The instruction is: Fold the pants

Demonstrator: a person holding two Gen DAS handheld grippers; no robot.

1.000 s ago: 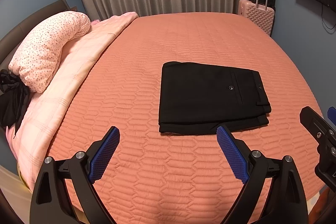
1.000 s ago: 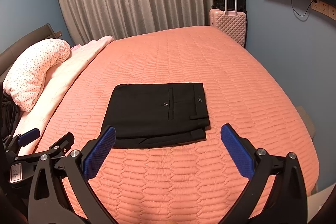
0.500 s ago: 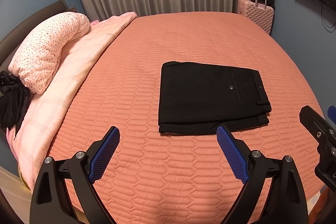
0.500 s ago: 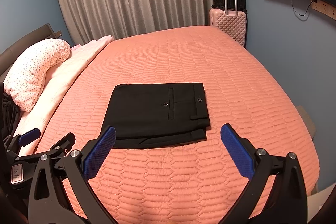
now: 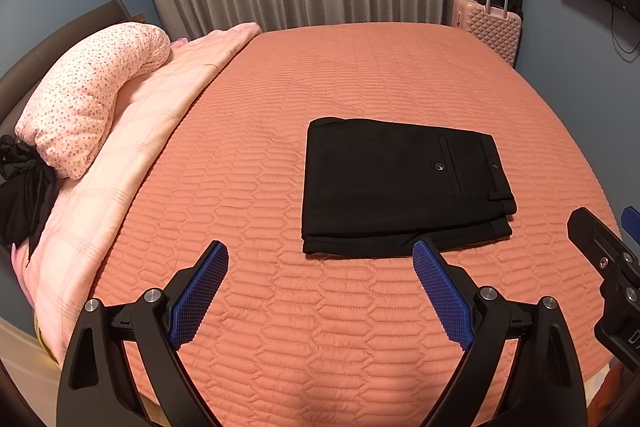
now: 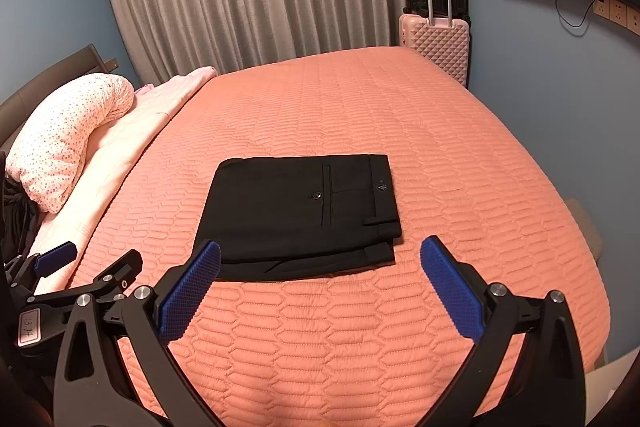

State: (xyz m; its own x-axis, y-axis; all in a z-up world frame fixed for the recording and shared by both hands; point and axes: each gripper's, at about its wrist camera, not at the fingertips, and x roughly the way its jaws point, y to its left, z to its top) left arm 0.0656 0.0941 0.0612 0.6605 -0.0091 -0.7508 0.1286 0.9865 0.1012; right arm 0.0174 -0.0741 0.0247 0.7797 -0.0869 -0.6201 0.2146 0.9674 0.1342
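Observation:
Black pants [image 5: 400, 187] lie folded into a flat rectangle on the salmon quilted bedspread [image 5: 360, 67], waistband and buttoned back pocket to the right. They also show in the right wrist view [image 6: 300, 215]. My left gripper [image 5: 320, 255] is open and empty, held above the bed just short of the pants' near edge. My right gripper [image 6: 320, 251] is open and empty, also just short of the near edge. Neither touches the cloth.
A dotted pink pillow [image 5: 88, 99] and a pale pink blanket [image 5: 140, 147] lie along the left side. A pink suitcase [image 5: 488, 27] and a black one stand at the far right by grey curtains. A dark garment [image 5: 24, 187] hangs at the left edge.

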